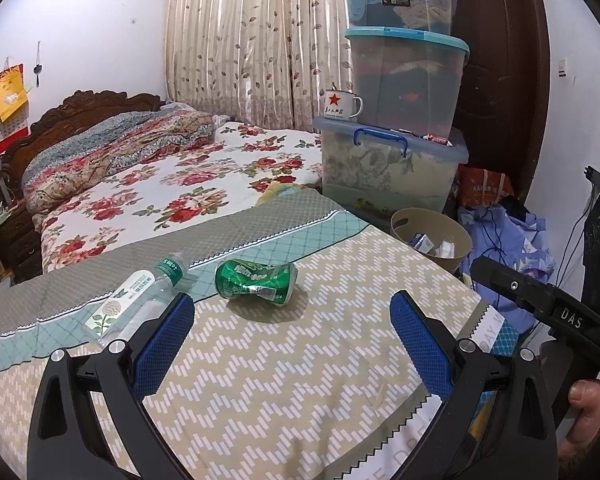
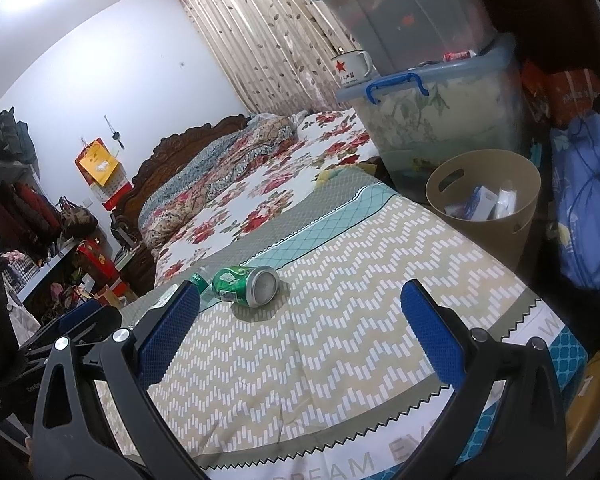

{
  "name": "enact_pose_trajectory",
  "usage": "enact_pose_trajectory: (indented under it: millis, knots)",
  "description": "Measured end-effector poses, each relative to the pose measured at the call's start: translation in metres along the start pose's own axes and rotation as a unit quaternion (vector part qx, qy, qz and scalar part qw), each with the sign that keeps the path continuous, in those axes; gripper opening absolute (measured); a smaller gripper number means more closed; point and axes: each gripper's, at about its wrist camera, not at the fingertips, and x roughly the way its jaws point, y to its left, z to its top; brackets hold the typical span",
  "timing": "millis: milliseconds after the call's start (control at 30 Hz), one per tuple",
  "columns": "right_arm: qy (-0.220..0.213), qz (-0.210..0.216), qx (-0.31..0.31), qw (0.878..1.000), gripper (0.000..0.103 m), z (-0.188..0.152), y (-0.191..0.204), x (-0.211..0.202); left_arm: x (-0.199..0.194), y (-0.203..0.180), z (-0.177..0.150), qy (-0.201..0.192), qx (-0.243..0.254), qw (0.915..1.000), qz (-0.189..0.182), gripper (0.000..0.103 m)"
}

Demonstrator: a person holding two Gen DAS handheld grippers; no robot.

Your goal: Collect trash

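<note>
A crushed green can (image 1: 256, 282) lies on its side on the bed's patterned cover; it also shows in the right wrist view (image 2: 246, 285). A clear plastic bottle (image 1: 140, 298) with a green cap lies left of the can, partly behind my left finger; in the right wrist view only its cap end (image 2: 199, 280) shows. A tan bin (image 1: 430, 242) with trash inside stands on the floor beside the bed, also in the right wrist view (image 2: 484, 194). My left gripper (image 1: 292, 320) is open and empty, just short of the can. My right gripper (image 2: 300, 312) is open and empty, nearer than the can.
Stacked plastic storage boxes (image 1: 392, 160) with a white star mug (image 1: 342, 104) stand behind the bin. A blue bundle of cloth (image 2: 588, 200) lies right of the bin. The bed's edge (image 2: 420, 420) runs close in front. The right gripper's body (image 1: 548, 308) shows at right.
</note>
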Motion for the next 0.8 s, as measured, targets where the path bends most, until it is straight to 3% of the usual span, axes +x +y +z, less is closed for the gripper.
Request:
enact_pose_trajectory:
  millis: [667,800]
  knots:
    - [0.012,0.002,-0.004,1.000,0.100,-0.002,0.002,0.004,0.010,0.004,-0.003,0.019,-0.007,0.9997,-0.014,0.094]
    - [0.012,0.003,-0.003,1.000,0.100,-0.002,0.002,0.004,0.011,0.010,-0.005,0.018,-0.029,0.9992,-0.022,0.094]
